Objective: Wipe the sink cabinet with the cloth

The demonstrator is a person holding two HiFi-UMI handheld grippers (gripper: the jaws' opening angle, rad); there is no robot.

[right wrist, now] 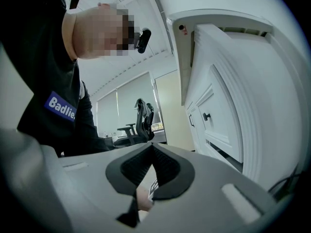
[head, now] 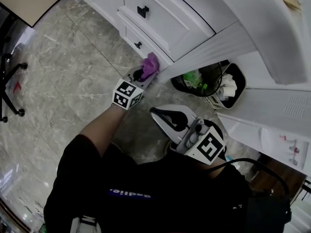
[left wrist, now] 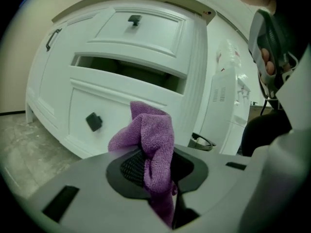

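Observation:
My left gripper is shut on a purple cloth, which it holds close to the right end of the white sink cabinet's lower drawer front. In the left gripper view the cloth bunches up between the jaws, in front of the lower drawer with its black knob. Whether the cloth touches the cabinet I cannot tell. A dark gap shows above that drawer. My right gripper hangs back near the person's body, shut with nothing in it.
A bin with a black liner and a bin with white waste stand on the floor right of the cabinet. An office chair base sits at far left. Grey marble floor stretches before the cabinet.

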